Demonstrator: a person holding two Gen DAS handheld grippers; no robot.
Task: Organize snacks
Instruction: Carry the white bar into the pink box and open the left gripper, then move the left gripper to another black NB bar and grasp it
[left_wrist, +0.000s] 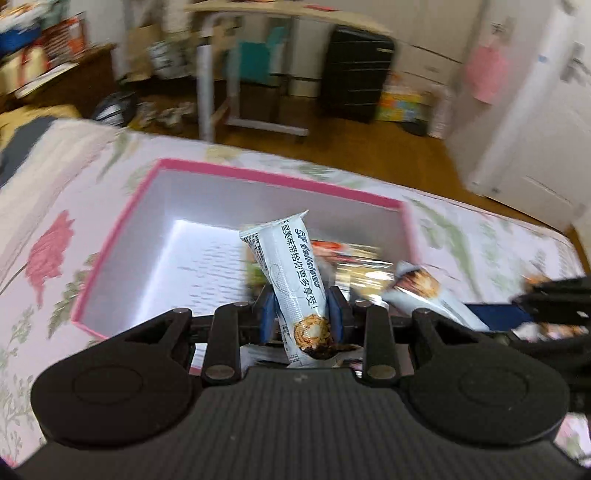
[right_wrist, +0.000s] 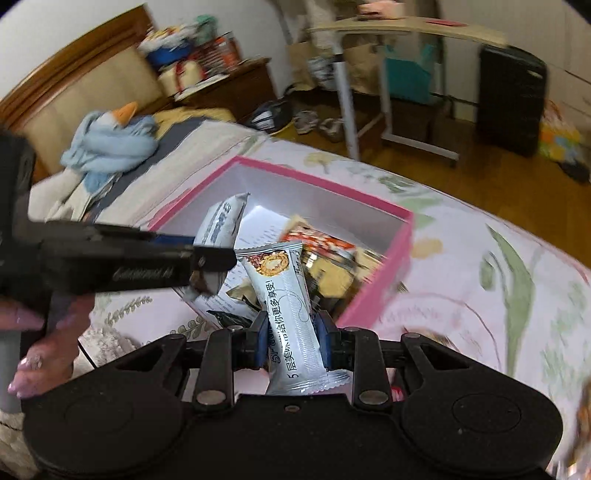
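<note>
A pink-rimmed white box (left_wrist: 258, 177) sits on a floral bedspread; it also shows in the right wrist view (right_wrist: 380, 291). My left gripper (left_wrist: 301, 314) is shut on a white snack bar wrapper (left_wrist: 291, 266), held upright over the box's near edge. My right gripper (right_wrist: 291, 328) is shut on a second white snack bar wrapper (right_wrist: 284, 295), also at the box's near edge. The left gripper (right_wrist: 207, 258) crosses the right wrist view with its bar (right_wrist: 221, 221). The right gripper's bar (left_wrist: 428, 291) shows at right in the left wrist view. Several snack packets (right_wrist: 328, 254) lie in the box's right part.
The floral bedspread (right_wrist: 480, 295) surrounds the box. A blue plush toy (right_wrist: 110, 140) lies near the headboard. Beyond the bed stand a white-legged desk (left_wrist: 210, 74), a black drawer unit (left_wrist: 354, 70) and a wooden floor (right_wrist: 461, 177).
</note>
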